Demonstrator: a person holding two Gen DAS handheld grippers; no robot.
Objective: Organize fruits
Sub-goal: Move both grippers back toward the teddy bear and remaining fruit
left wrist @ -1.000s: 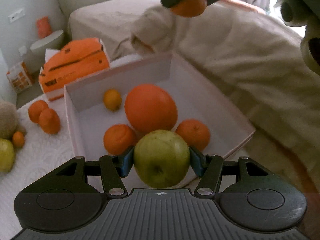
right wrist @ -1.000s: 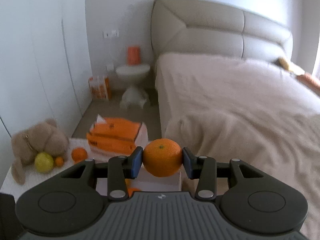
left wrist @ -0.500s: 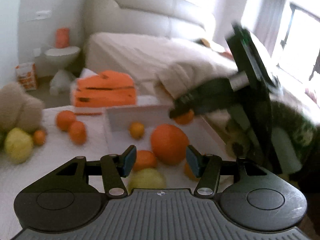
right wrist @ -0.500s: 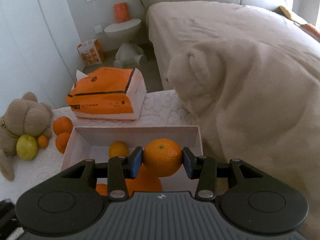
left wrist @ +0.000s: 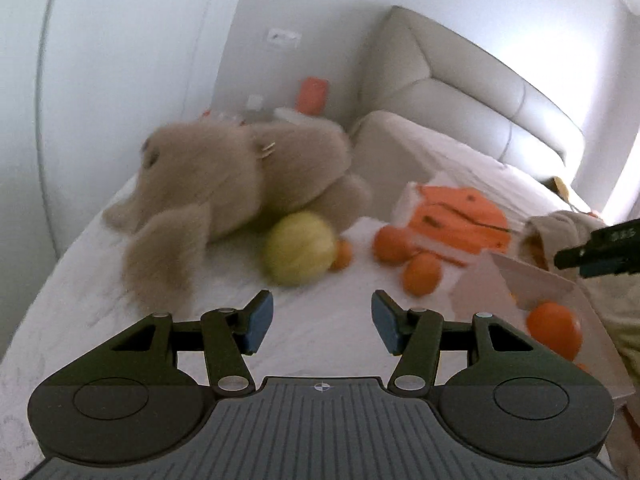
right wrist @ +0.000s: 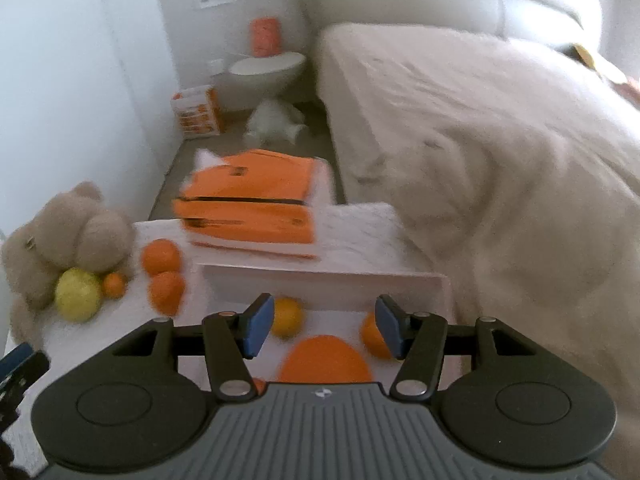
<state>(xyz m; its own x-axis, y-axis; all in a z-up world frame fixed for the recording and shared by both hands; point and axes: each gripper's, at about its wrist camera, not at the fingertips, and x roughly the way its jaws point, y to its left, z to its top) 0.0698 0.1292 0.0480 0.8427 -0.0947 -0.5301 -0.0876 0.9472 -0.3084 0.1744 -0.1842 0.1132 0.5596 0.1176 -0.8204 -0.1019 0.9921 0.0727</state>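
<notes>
- Shallow white cardboard box [right wrist: 442, 292], beneath right gripper, at 6 o'clock in right view; large orange [right wrist: 324, 360] and smaller oranges inside.
- Beige plush bear [left wrist: 240, 184], at 11 o'clock in left view, leaning over yellow-green apple [left wrist: 298, 254].
- Left gripper [left wrist: 322, 322]: released, empty.
- Right gripper [right wrist: 324, 326]: released, empty.

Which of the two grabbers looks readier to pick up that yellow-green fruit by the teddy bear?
Probably the left. The left gripper is open, empty and faces the yellow-green fruit beside the teddy bear. The right gripper, also open, hangs over the white box, with that fruit far off to its side.
</notes>
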